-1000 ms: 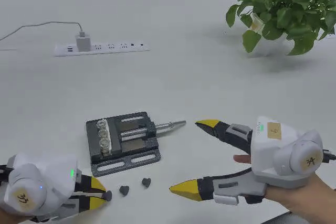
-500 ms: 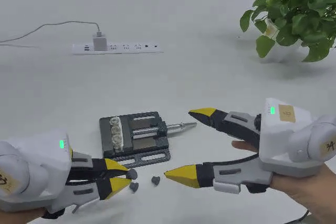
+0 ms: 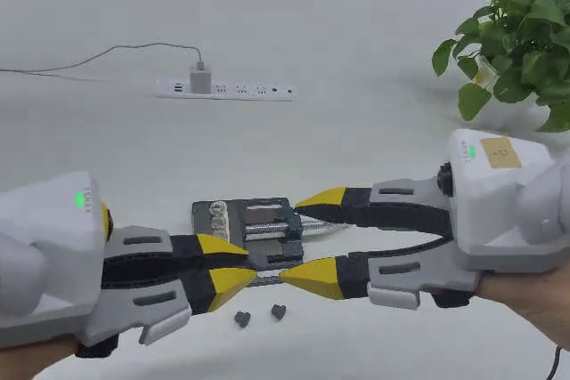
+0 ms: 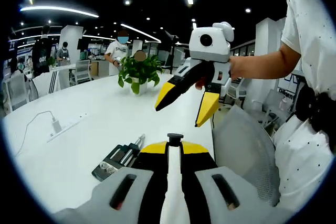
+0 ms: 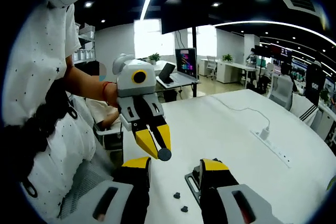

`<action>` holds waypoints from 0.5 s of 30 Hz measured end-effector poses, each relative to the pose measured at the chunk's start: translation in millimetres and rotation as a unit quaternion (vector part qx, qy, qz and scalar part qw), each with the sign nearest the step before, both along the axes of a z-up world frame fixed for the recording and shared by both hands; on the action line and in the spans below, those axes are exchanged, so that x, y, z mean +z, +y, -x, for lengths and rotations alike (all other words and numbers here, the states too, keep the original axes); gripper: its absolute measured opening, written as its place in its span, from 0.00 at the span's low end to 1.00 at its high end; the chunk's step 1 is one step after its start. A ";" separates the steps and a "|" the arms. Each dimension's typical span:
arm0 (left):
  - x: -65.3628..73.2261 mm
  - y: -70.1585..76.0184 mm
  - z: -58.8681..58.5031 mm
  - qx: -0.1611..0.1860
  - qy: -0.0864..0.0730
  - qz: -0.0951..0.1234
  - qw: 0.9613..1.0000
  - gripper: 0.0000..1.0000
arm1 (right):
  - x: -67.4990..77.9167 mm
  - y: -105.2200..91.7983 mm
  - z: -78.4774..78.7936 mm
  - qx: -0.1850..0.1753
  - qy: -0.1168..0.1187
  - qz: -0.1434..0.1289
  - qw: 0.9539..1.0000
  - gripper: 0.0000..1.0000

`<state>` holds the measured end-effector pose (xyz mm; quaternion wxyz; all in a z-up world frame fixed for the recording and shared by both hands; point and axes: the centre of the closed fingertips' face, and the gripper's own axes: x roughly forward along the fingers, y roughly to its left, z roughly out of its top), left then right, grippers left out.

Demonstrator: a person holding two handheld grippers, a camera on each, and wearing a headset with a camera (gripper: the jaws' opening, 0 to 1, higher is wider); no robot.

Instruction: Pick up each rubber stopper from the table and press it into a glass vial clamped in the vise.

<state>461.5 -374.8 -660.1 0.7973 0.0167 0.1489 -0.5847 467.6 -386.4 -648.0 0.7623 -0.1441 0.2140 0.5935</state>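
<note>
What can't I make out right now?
Head view: vials too small to tell which are stoppered.
Head view: vise front hidden behind left tool and right tool.
Head view: held stopper hidden by left tool's tips.
Right gripper view: vise mostly behind that tool's jaw.

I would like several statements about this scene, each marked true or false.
1. The left gripper holds a rubber stopper between its jaws. True.
2. The right gripper is shut. False: its jaws stand wide open.
3. Two stoppers lie on the table near the vise. True.
4. The vise is empty. False: it holds glass vials.
5. Nothing is plugged into the power strip. False: a white charger sits in it.
</note>
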 end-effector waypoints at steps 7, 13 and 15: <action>7.7 -2.9 5.6 -0.005 -0.015 -0.008 1.000 0.04 | 4.5 8.8 9.0 0.044 -0.009 0.029 0.999 0.20; 11.4 -6.0 9.1 -0.011 -0.025 -0.016 0.999 0.04 | 3.5 12.9 16.8 0.071 -0.011 0.045 0.996 0.12; 10.0 -5.3 9.1 -0.013 -0.030 -0.023 0.999 0.04 | 2.8 12.5 18.0 0.077 -0.013 0.052 0.996 0.11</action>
